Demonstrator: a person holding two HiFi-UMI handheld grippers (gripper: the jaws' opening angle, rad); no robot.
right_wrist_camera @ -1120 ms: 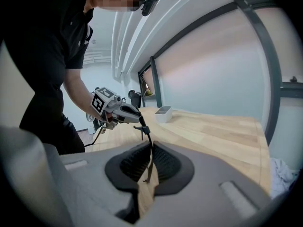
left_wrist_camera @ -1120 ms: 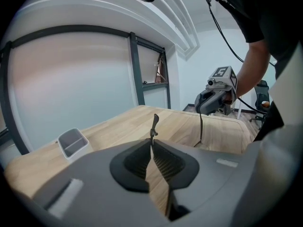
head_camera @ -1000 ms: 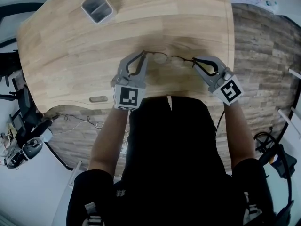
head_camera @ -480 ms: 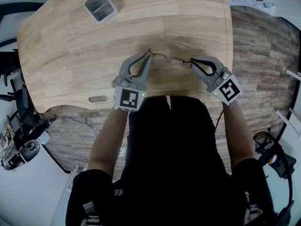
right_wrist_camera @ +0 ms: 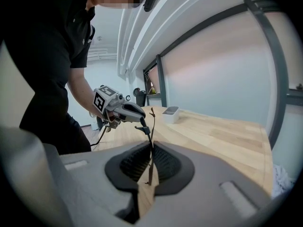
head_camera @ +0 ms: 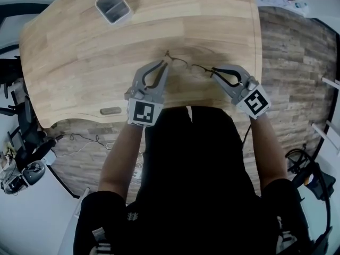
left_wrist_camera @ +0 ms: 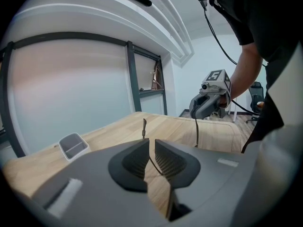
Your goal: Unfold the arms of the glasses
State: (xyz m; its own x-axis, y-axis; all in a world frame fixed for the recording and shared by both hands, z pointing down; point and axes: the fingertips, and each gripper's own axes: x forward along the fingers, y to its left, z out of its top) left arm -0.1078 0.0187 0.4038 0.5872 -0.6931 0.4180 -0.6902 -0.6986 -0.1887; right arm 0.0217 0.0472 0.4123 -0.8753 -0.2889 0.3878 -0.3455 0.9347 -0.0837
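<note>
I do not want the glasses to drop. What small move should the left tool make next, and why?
Probably draw the left tool back off the glasses. Its jaws have just been opening, and the thin arm sits loose between them, while the right tool is shut on the glasses and can carry them.

The table (head_camera: 69,62) is pale wood grain, the tray (head_camera: 112,7) grey, the glasses (head_camera: 183,63) dark.
</note>
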